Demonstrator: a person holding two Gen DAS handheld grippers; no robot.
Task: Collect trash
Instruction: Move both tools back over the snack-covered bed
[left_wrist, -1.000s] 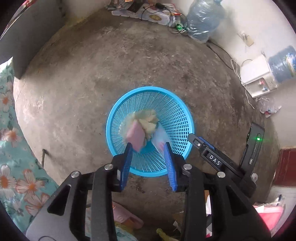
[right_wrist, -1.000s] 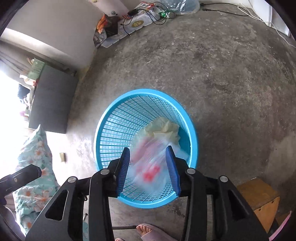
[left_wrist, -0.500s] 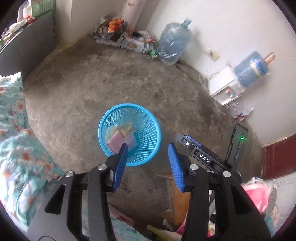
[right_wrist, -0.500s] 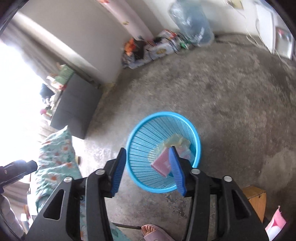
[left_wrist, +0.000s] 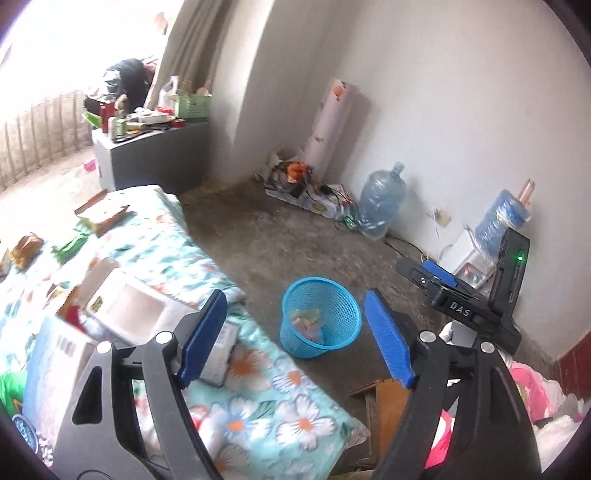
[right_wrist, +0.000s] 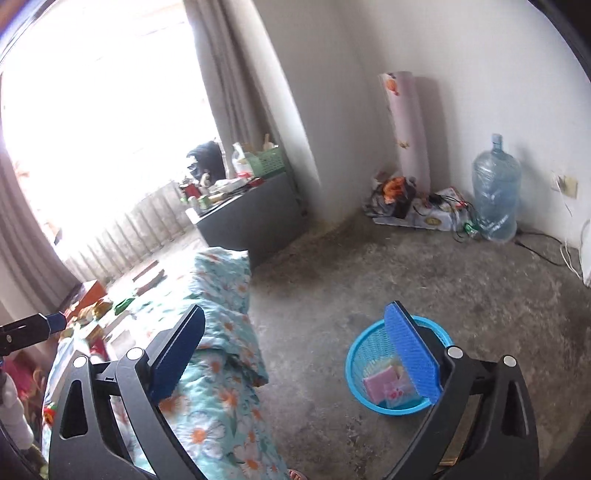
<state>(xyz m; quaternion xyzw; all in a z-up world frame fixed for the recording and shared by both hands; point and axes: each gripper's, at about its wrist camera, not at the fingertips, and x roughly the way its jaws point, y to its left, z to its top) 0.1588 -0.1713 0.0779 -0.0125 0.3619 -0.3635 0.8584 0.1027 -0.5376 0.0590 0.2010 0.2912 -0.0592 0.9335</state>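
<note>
A: Left gripper (left_wrist: 295, 339) spread wide, nothing between its fingers; blue basket (left_wrist: 334, 306) on the concrete floor at twelve o'clock, wrappers (left_wrist: 306, 321) inside.

B: Right gripper (right_wrist: 295, 354) equally wide and empty, basket at four o'clock, floral bedspread (right_wrist: 221, 332) at nine.

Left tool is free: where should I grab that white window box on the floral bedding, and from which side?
Take the white window box across its raised near edge, coming from above. It lies flat on the floral bedding, window up, so only the upper rim gives the open left tool a narrow span.
</note>
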